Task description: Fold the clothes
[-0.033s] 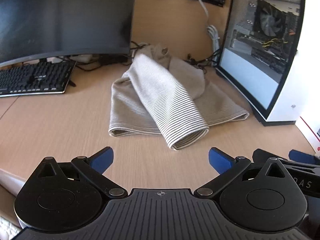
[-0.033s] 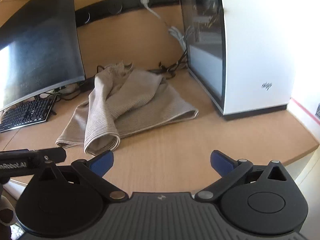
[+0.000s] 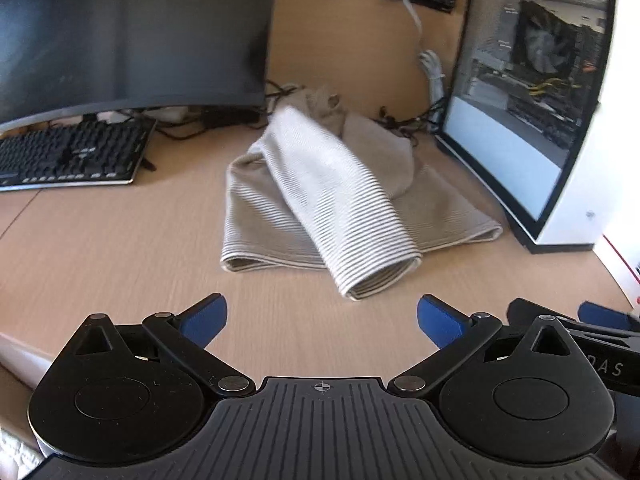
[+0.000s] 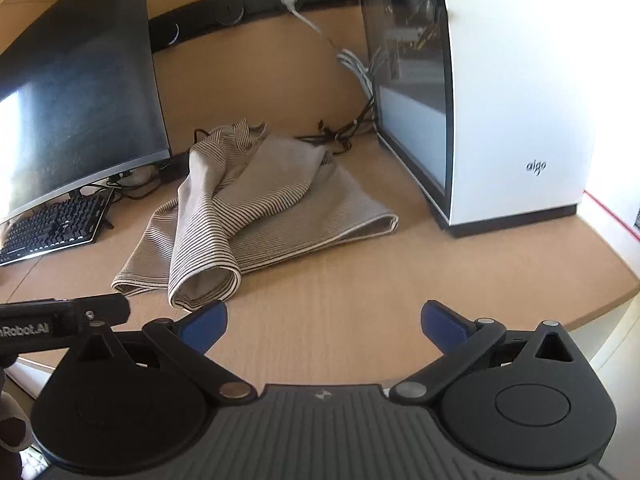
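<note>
Left wrist view: the left gripper [image 3: 322, 318] hangs low in the frame with its blue-tipped fingers spread wide and nothing between them; the right gripper [image 4: 324, 322] is likewise wide and empty, just beside it. The striped garment [image 3: 332, 204] lies on the counter [image 3: 100, 248] at the centre of the frame, well apart from both grippers; its body is roughly flat with the hem toward the camera, a sleeve [image 3: 360, 236] lies diagonally across it with the cuff overhanging the hem, and the collar end is bunched at the back. The arrangement is loose, not a tidy fold; it would fit either a garment awaiting folding or one part-folded.

Risks, as judged: the bunched collar sits against the cables [image 4: 344, 136] at the back, so a pull on the cloth could drag or snag them; the computer case [image 4: 512, 100] at the right and the monitor [image 3: 132, 36] at the upper left crowd the space, so spreading the garment could strike either; a grip on the cuff alone may lift one layer and undo the lay.
</note>
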A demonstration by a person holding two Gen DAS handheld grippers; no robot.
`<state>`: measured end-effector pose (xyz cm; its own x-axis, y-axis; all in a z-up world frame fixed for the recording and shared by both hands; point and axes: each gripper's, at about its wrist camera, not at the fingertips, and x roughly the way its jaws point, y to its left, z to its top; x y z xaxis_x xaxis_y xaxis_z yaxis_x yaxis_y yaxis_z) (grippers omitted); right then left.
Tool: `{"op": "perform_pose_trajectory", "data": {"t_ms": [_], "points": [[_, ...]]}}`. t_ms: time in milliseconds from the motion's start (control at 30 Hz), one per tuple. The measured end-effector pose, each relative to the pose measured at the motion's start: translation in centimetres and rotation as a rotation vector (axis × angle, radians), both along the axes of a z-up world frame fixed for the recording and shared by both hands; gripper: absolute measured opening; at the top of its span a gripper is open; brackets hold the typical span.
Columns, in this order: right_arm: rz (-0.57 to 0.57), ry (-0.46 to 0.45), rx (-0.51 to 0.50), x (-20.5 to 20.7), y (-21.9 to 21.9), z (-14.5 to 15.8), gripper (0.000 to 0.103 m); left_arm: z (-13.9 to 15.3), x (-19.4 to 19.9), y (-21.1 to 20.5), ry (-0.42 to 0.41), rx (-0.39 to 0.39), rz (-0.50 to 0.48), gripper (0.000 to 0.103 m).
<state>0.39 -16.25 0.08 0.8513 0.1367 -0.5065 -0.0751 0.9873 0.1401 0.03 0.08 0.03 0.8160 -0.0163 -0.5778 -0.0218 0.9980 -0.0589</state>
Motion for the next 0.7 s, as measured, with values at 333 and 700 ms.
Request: {"op": "perform_pose_trajectory", "data": {"t_ms": [333,700], "points": [[-0.032,0.045,0.005,-0.1,0.2,-1.1,0.103,0.2,0.1,0.4,0.057,-0.079,0.074,0.103],[0.017,0.088,-0.003,1.4,0.4,-1.5,0.103,-1.1,0.3,0.6,0.125,-0.115,0.096,0.103]]}}
